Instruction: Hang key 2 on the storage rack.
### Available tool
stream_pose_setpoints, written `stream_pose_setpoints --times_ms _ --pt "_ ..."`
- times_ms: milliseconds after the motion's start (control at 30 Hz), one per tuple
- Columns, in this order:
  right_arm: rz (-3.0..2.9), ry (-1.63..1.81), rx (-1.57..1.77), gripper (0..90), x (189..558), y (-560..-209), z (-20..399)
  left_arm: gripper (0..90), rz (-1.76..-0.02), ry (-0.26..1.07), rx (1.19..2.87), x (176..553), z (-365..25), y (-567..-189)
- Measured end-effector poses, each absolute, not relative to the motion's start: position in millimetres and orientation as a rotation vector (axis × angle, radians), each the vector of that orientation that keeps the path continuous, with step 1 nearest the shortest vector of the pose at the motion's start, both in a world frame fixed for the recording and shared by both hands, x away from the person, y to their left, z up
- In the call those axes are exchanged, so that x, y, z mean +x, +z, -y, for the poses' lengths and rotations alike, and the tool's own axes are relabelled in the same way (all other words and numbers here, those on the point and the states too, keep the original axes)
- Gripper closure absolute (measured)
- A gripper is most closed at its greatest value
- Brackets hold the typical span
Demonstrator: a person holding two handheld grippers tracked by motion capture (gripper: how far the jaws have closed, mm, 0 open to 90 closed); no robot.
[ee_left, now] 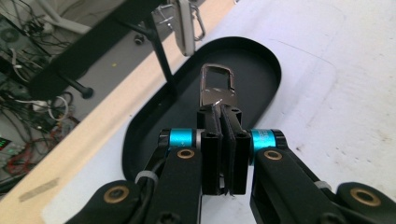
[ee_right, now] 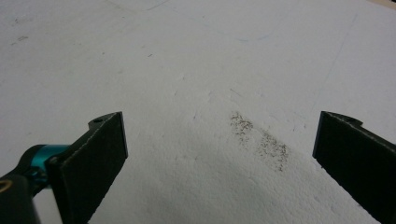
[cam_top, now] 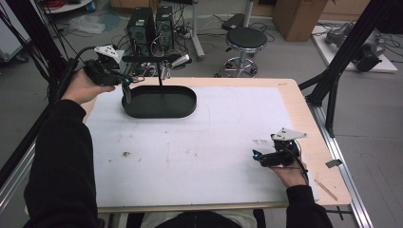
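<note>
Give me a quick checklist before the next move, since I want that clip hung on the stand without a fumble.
1. Left tool shut on the dark metal carabiner clip: ok.
2. Clip's loop end free beyond the jaws: ok.
3. Clip over the black oval tray: ok.
4. Black crossbar has a free spot: cannot tell.
5. Silver clip already hanging: ok.
6. Right tool open, parked on the white mat: ok.

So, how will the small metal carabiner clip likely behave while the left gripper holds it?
The small metal carabiner clip looks rigid, so it probably will not bend. Its smooth metal may slip or pivot, since the left gripper pinches only one end. It seems light and unlikely to break.
</note>
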State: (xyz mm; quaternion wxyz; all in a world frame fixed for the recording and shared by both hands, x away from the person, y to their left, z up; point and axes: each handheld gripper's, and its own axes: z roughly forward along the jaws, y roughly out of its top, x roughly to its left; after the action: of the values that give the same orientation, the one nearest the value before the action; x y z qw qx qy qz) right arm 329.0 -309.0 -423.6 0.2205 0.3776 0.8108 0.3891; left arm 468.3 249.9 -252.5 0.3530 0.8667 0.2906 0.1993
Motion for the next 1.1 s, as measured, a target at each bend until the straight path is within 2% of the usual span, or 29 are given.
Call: stream_pose_setpoints --times_ms 267,600,1100 --pt "-2.238 1.081 1.052 2.2 328.6 -423.5 308.9 86.7 -0.789 0.566 2.209 475.8 -250.4 -247.5" --pt "-2.244 1.088 1.047 2.3 328.3 -423.3 307.9 86.5 -0.776 0.601 2.219 489.5 -233.6 -243.8" --pt "-2.257 1.066 1.041 2.3 328.3 -425.3 308.0 86.6 -0.874 0.693 2.185 508.5 -222.0 -257.5"
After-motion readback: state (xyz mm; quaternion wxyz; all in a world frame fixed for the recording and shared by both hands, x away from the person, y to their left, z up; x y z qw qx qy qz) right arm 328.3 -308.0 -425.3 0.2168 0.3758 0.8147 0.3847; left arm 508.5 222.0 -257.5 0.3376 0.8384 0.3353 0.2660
